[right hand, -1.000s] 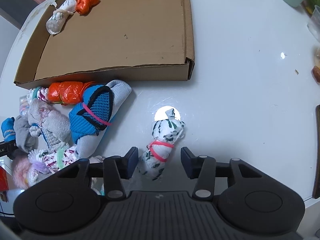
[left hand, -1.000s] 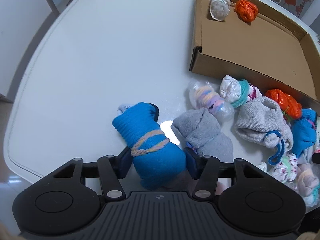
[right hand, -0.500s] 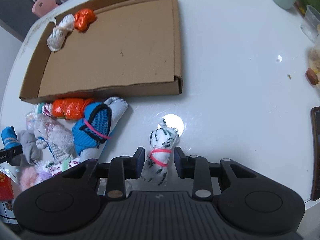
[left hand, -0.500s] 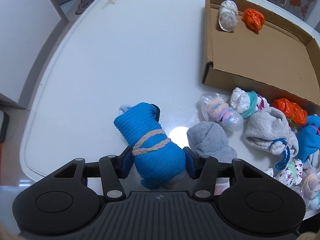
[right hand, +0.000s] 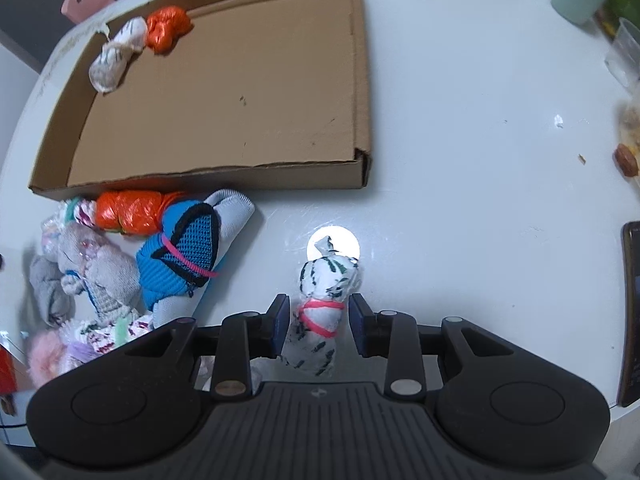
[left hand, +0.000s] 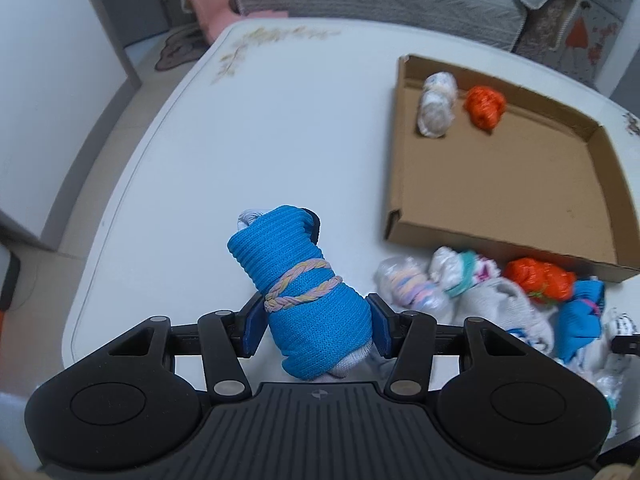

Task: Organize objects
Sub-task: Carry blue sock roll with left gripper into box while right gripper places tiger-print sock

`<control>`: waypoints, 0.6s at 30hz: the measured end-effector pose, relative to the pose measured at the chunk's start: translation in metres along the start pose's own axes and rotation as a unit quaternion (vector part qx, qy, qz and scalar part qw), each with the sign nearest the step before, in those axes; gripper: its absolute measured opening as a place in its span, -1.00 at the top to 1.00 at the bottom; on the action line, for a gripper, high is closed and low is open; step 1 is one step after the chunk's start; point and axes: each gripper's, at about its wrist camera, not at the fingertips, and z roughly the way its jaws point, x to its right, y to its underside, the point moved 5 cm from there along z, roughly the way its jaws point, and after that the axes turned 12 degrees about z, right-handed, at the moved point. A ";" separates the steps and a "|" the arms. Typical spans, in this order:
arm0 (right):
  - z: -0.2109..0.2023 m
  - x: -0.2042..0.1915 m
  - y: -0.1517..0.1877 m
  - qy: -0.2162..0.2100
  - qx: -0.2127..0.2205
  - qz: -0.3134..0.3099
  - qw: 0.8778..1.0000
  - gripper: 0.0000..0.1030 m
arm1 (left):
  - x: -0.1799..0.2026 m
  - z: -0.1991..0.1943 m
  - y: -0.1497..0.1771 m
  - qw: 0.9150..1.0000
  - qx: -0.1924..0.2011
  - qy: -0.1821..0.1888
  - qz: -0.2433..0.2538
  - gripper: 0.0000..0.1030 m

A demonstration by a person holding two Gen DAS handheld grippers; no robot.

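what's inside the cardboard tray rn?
Cardboard tray holds a white bundle and an orange bundle, touching, at a far corner. The remaining floor is bare; nothing looks hidden.

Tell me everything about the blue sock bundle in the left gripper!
The blue bundle is a rolled-up sock of ribbed bright-blue knit, with white fabric peeking out at both ends and a dark bit at its far end. A pastel braided band is wrapped twice around its middle. It sits lengthwise between the fingers of the left gripper, whose blue pads press its lower half on both sides. It tilts up to the left, seen above the white table, left of the box.
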 end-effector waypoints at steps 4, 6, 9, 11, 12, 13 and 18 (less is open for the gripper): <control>0.003 -0.004 0.012 0.021 0.003 -0.022 1.000 0.48 | 0.011 -0.004 -0.016 1.000 0.015 0.003 0.023 -0.13; 0.000 -0.004 0.019 0.029 0.008 -0.032 0.999 0.58 | 0.015 -0.004 -0.021 0.999 0.019 0.010 0.029 -0.13; -0.008 -0.004 0.029 0.029 0.017 -0.049 0.998 0.60 | 0.019 -0.009 -0.030 0.999 0.030 0.018 0.038 -0.11; -0.016 0.001 0.034 0.027 0.025 -0.051 0.998 0.61 | 0.020 -0.015 -0.034 0.998 0.037 0.030 0.042 -0.10; -0.022 0.004 0.036 0.023 0.029 -0.048 0.998 0.61 | 0.022 -0.017 -0.036 0.997 0.038 0.038 0.046 -0.09; -0.029 0.007 0.037 0.017 0.035 -0.045 0.998 0.61 | 0.025 -0.019 -0.039 0.997 0.041 0.046 0.052 -0.08; -0.078 0.026 0.041 -0.037 0.083 -0.023 0.996 0.61 | 0.029 -0.034 -0.054 0.992 0.076 0.048 0.084 -0.05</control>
